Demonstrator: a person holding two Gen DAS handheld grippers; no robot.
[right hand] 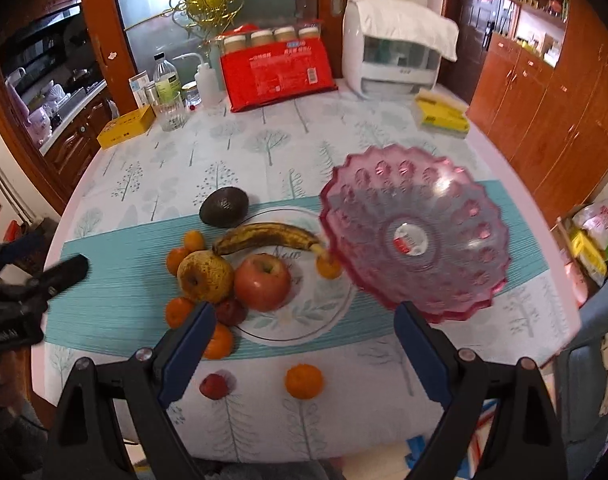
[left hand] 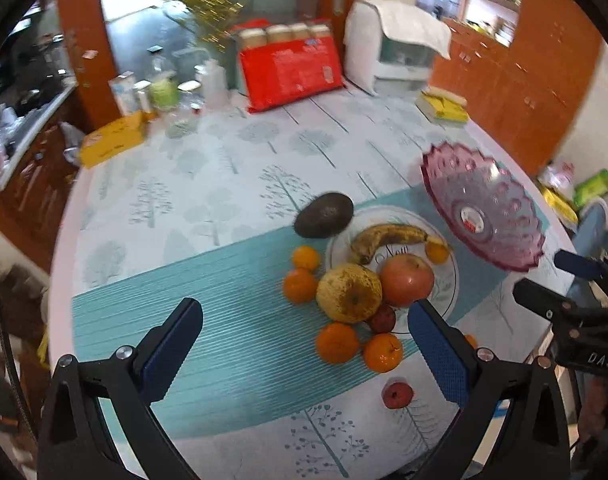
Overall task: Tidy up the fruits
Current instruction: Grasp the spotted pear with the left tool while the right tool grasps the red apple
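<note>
A pink glass fruit bowl (right hand: 416, 236) stands on the table, also in the left wrist view (left hand: 482, 210). Left of it a clear flat plate (right hand: 304, 316) holds a red apple (right hand: 262, 276), a spotted banana (right hand: 267, 236) and a yellow pear (right hand: 205, 275). Several oranges (left hand: 338, 342), small red fruits (left hand: 398, 395) and an avocado (right hand: 223, 207) lie around it. One orange (right hand: 304, 381) lies near the front edge. My left gripper (left hand: 304, 312) is open above the fruit pile. My right gripper (right hand: 304, 320) is open and empty above the plate.
At the table's far side stand a red package (right hand: 275, 70), jars, bottles, a glass (right hand: 171, 112), a yellow box (right hand: 125, 126), a white appliance (right hand: 392, 50) and yellow sponges (right hand: 442, 116). Wooden cabinets (right hand: 544, 112) line the right.
</note>
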